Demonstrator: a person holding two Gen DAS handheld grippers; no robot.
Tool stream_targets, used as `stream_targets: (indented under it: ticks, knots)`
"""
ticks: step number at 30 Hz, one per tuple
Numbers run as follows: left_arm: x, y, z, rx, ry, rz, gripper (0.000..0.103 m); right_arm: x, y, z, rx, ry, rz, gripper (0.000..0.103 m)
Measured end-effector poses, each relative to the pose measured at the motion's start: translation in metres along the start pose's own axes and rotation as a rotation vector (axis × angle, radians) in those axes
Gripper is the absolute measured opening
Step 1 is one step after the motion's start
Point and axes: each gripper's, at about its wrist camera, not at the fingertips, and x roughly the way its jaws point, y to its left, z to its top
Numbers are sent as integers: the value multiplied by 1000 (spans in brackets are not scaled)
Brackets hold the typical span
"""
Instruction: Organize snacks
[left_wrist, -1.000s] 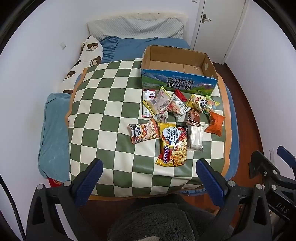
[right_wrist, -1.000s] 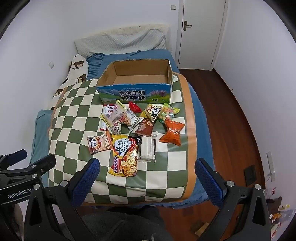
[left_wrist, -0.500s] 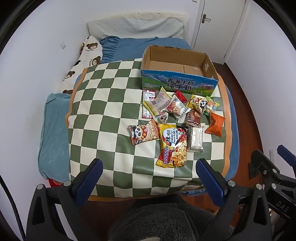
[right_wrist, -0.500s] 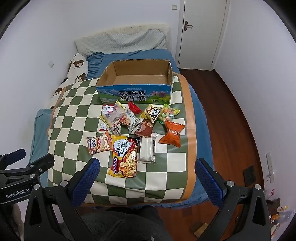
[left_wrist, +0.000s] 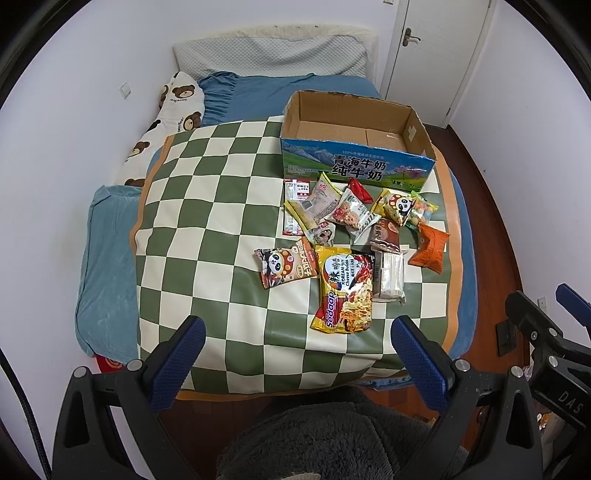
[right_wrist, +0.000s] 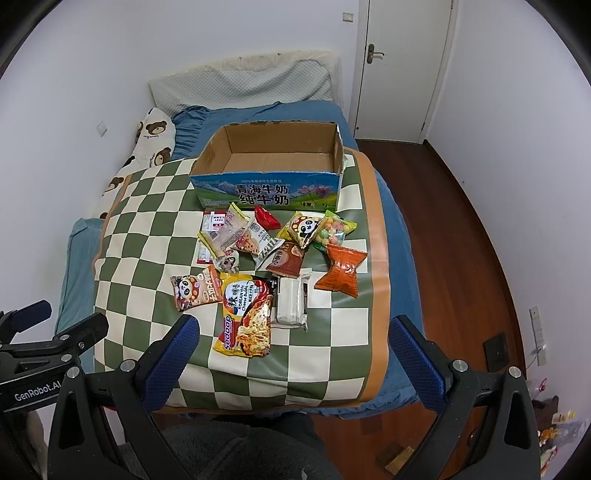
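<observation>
A mat (left_wrist: 207, 229) lies on the bed (left_wrist: 110, 266). The box (left_wrist: 354, 166) sits at the far right corner of the mat. The snacks lie in a bunch in front of the box, near the mat's right edge. The noodle pack (left_wrist: 345, 290) is closest to the near edge, with the panda bag (left_wrist: 284, 266) just to its left and a wafer pack (left_wrist: 389, 277) touching its right side
</observation>
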Motion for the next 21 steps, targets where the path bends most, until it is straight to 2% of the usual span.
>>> stream_targets:
  ticks: [21]
  knots:
    - [0,-1,0,0,-3,-3,103,-1,-3,2,2,-4,-3,103]
